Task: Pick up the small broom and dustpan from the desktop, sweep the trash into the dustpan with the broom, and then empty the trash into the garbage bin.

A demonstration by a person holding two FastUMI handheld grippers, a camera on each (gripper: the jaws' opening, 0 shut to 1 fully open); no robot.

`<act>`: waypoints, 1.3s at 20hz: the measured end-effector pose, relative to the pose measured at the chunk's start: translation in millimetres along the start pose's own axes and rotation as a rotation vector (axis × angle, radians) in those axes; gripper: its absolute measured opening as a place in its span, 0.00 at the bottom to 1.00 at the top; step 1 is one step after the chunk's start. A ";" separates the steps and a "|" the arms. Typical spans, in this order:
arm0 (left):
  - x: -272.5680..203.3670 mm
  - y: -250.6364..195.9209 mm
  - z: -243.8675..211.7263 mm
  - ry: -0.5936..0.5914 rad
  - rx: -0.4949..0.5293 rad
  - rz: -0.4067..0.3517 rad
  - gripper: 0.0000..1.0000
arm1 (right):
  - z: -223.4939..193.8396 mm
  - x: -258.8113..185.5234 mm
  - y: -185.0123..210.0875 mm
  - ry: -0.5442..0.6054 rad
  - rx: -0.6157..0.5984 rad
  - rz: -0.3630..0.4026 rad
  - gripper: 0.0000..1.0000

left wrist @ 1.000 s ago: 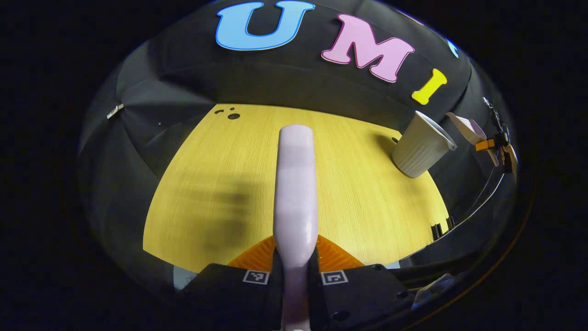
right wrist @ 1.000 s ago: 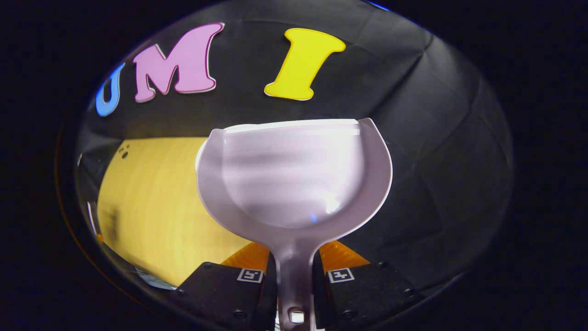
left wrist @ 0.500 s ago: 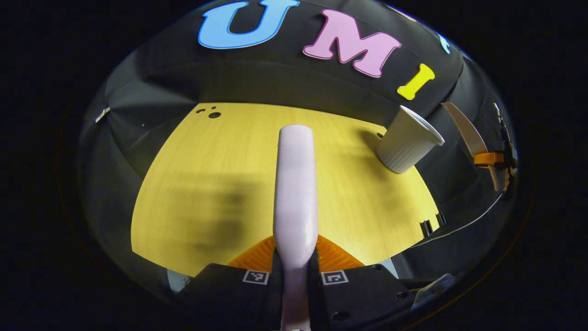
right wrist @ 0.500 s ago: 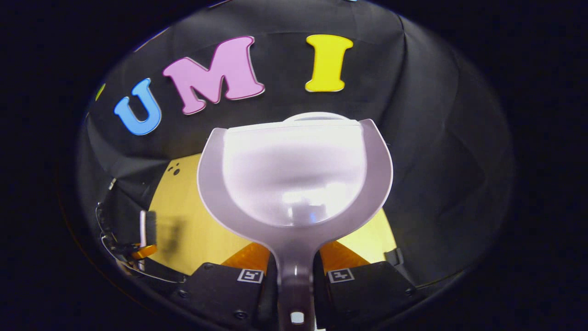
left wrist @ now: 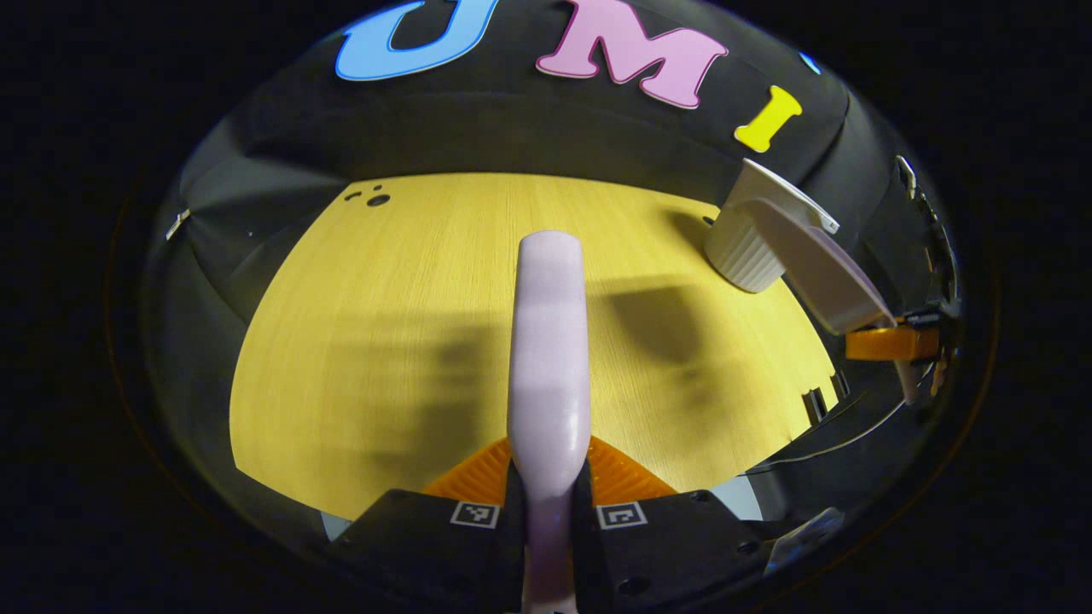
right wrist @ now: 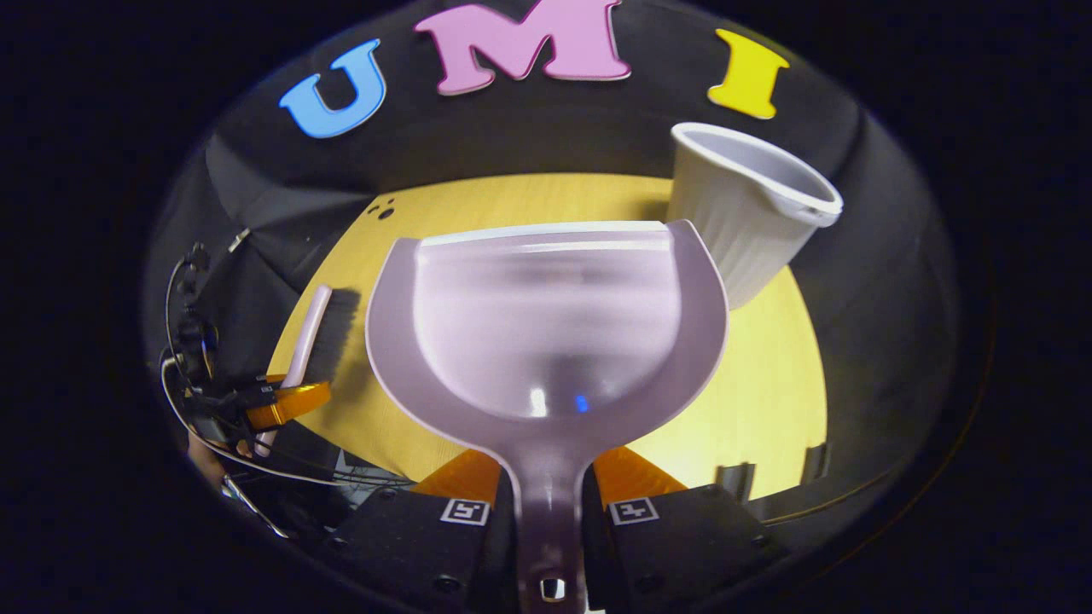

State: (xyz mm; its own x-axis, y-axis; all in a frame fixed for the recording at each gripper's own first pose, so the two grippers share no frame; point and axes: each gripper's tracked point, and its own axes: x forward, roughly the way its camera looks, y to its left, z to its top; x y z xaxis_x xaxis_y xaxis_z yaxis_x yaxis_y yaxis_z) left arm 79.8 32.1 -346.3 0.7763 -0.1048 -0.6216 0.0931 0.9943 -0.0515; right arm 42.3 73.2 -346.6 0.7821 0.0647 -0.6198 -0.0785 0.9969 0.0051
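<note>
My left gripper (left wrist: 548, 467) is shut on the pale lilac broom (left wrist: 548, 341), which points forward above the yellow table (left wrist: 384, 341). My right gripper (right wrist: 546, 479) is shut on the handle of the lilac dustpan (right wrist: 546, 333); its scoop looks bare inside. The white ribbed garbage bin (right wrist: 742, 217) stands just right of the pan's far edge. In the left gripper view the dustpan (left wrist: 819, 273) hangs tilted in front of the bin (left wrist: 742, 251), held by the right gripper (left wrist: 891, 343). The right gripper view shows the broom (right wrist: 311, 328), dark bristles on its right side, in the left gripper (right wrist: 281, 405).
Small dark holes (left wrist: 375, 200) mark the table's far left corner, and dark slots (left wrist: 815, 401) sit at its right edge. Cables (right wrist: 183, 341) trail from the left gripper beyond the table's left edge (right wrist: 307, 341). Black cloth walls close the back and sides.
The right gripper has swung the dustpan away from the wall and over the table; the bin now sits to the pan's right. The broom has shifted only slightly.
</note>
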 end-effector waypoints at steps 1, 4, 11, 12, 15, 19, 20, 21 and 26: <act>6.4 3.0 -4.0 0.018 -0.002 0.012 0.26 | -10.0 15.3 3.9 0.025 0.000 0.001 0.36; 29.6 8.4 -11.8 0.073 0.000 0.048 0.27 | -26.5 59.1 15.2 0.087 0.020 0.014 0.36; 77.3 15.9 -20.9 0.215 0.010 0.124 0.28 | -52.9 111.9 4.8 0.217 0.003 -0.014 0.36; 81.7 18.1 -21.8 0.233 0.010 0.134 0.27 | -56.8 115.7 4.7 0.235 0.009 -0.014 0.36; 92.2 12.5 -28.1 0.273 0.012 0.153 0.29 | -58.1 128.9 2.6 0.257 -0.015 -0.014 0.37; 101.4 14.5 -25.8 0.298 0.021 0.168 0.32 | -56.8 139.0 6.4 0.277 -0.035 0.023 0.35; 102.3 12.9 -25.0 0.306 0.022 0.166 0.34 | -57.6 138.2 6.3 0.274 -0.034 0.027 0.43; 103.5 11.1 -24.7 0.313 0.023 0.162 0.34 | -55.3 138.6 7.0 0.274 -0.030 0.037 0.45; 99.8 3.1 -13.5 0.272 0.010 0.131 0.66 | -42.2 134.5 9.3 0.227 0.046 0.064 1.00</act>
State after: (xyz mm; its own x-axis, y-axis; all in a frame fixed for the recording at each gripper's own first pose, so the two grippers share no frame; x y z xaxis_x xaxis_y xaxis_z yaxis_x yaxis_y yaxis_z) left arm 149.2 24.9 -419.0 0.5870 0.0345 -0.8088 0.0102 0.9987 0.0501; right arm 120.7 89.3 -463.0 0.6167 0.1210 -0.7778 -0.0908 0.9925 0.0824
